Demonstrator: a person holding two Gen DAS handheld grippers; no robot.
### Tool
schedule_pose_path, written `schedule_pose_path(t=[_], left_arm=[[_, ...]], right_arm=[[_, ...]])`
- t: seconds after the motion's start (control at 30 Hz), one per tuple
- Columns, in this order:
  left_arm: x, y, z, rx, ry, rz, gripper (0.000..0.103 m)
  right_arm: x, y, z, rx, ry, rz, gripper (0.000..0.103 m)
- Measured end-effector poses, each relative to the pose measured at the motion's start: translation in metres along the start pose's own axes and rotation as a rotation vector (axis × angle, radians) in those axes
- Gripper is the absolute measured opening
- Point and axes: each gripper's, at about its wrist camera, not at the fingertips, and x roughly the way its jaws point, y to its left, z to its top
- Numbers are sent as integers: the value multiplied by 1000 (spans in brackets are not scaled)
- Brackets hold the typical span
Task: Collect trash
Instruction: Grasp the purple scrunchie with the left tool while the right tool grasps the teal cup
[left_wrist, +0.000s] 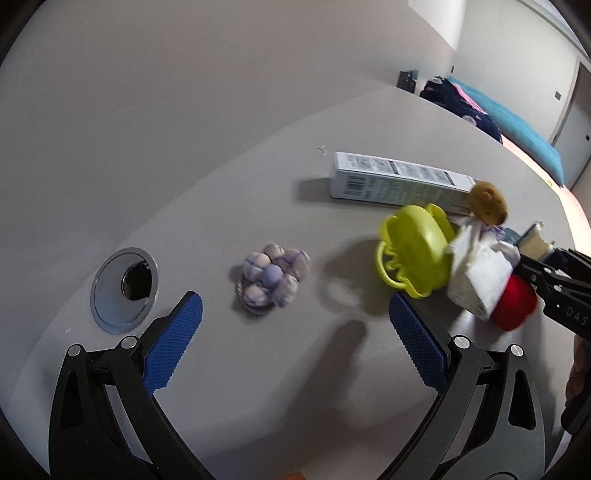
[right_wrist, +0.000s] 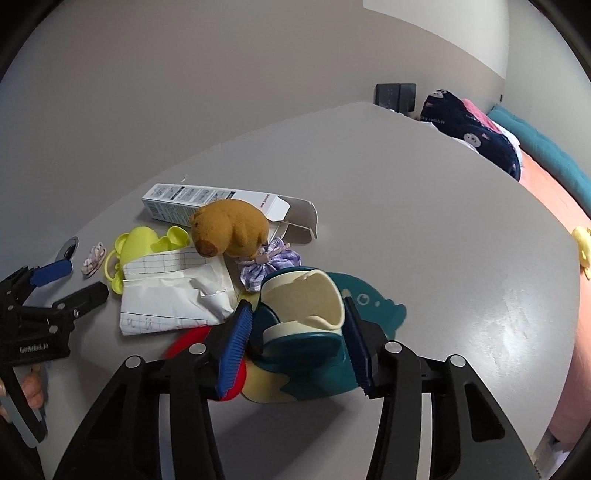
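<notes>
A pile lies on the grey table (right_wrist: 424, 206): crumpled lined paper (right_wrist: 166, 295) (left_wrist: 480, 273), an open white carton (right_wrist: 221, 203) (left_wrist: 391, 181), a brown plush capybara (right_wrist: 229, 229) (left_wrist: 487, 201), a lime plastic toy (right_wrist: 144, 247) (left_wrist: 413, 251), a purple bow (right_wrist: 266, 266) and a red item (left_wrist: 517, 302). My right gripper (right_wrist: 299, 325) is shut on a teal and cream whale-shaped container (right_wrist: 306, 310). My left gripper (left_wrist: 295, 317) is open and empty above the table, between a purple checked scrunchie (left_wrist: 273, 277) and the lime toy.
A metal cable grommet (left_wrist: 125, 288) is set in the table at the left. A bed with a teal blanket (right_wrist: 546, 158) and dark pyjamas (right_wrist: 472, 133) lies beyond the table's right edge. A yellow clip (right_wrist: 583, 243) sits at that edge.
</notes>
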Motion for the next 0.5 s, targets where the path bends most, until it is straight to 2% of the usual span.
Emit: schedule_pose_path(t=[0.17,0.33,0.4,0.5], left_arm=[[7,6,5,2,11,16,80],[6,3,8,34,-9,30,53],[4,2,8,41,-13,30,35],[2,-1,5,52,-20,45,27]], right_arm=[[-1,-8,1,13,-7,-14,48],[-5,-18,0,33,-13,-18,48],[-7,-20,0,40,-16,-18,48],[-14,-25,0,52,-26,-17,48]])
